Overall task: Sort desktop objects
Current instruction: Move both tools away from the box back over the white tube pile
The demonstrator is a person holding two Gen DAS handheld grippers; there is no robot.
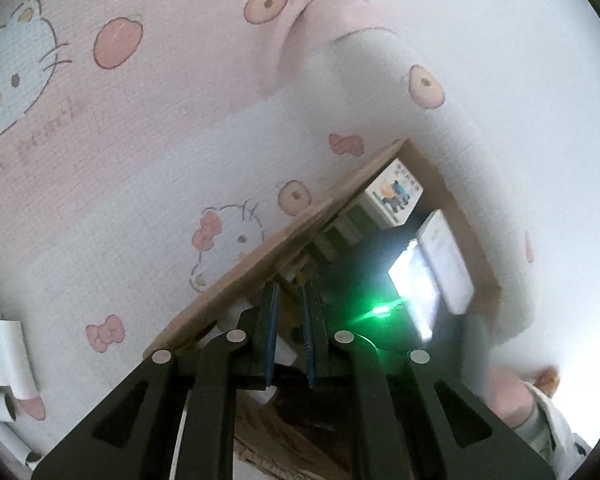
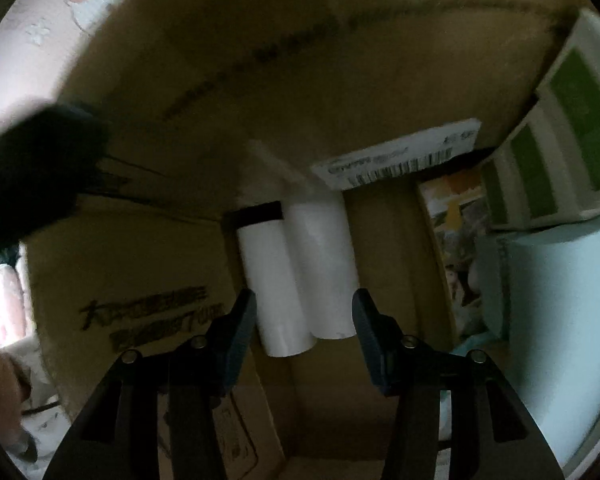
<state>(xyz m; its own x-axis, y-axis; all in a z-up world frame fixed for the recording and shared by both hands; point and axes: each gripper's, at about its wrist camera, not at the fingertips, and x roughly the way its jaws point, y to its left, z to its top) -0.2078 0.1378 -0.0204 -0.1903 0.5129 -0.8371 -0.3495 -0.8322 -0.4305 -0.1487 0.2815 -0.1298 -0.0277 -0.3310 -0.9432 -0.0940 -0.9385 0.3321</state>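
**Two hand-held grippers over an open cardboard box**

The left hand-held gripper (image 1: pixel 291 304) hangs above a cardboard box (image 1: pixel 236 276), its blue ribbed pads almost together with only a narrow gap and nothing between them. Around the box lies a soft woven cloth (image 1: pixel 148 152), pink and white, printed with cartoon cats, bows and round fruits. In the box stand small cartons with green panels (image 1: pixel 342 232) and one with a printed picture (image 1: pixel 396 192); a green glare hides what is beside them. At the left edge some white paper tubes (image 1: pixel 14 364) lie on the cloth, cut off by the frame.

The right hand-held gripper (image 2: pixel 304 312) points down inside the box, jaws apart, gripping nothing. Just beyond its tips two smooth white cylinders (image 2: pixel 300 272) lie side by side, touching, on the brown bottom. A white barcode label (image 2: pixel 400 156) sits on the box wall. A dark blurred shape at the left cannot be made out. Only this view shows the cylinders and a pale blue pack (image 2: pixel 560 320) on the right
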